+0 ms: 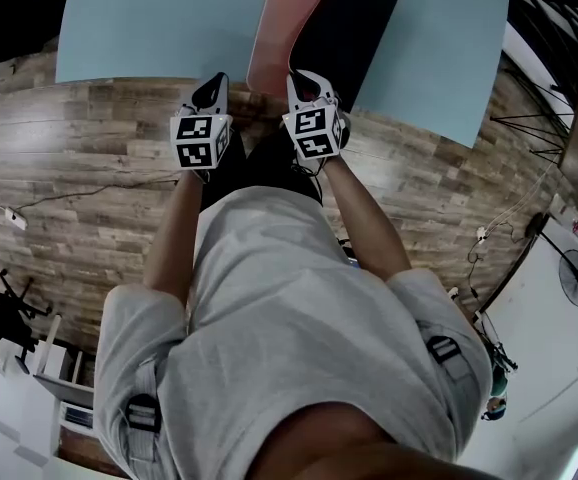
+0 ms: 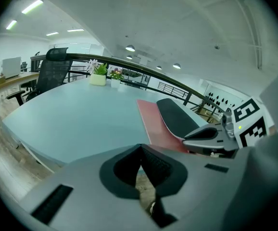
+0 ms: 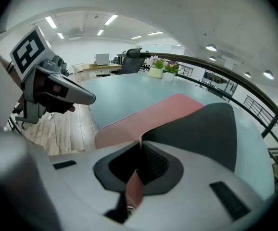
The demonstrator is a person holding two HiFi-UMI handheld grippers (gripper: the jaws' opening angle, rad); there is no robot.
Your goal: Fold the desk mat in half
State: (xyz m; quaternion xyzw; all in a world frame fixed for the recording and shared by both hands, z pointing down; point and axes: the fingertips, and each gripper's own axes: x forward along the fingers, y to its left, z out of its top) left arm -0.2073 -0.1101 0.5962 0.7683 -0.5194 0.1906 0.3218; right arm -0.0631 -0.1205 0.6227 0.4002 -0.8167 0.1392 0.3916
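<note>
Gray shirt fills the front. Past it, the right gripper pinches the pink and black mat on the blue table. Left gripper is closed on nothing.

desk mat far end cropped, table cut off

The desk mat is salmon pink on one face and black on the other, on a pale blue table. Beside the table, the floor shows grey-brown wood planks. The left gripper and right gripper bear black-and-white square markers.
</note>
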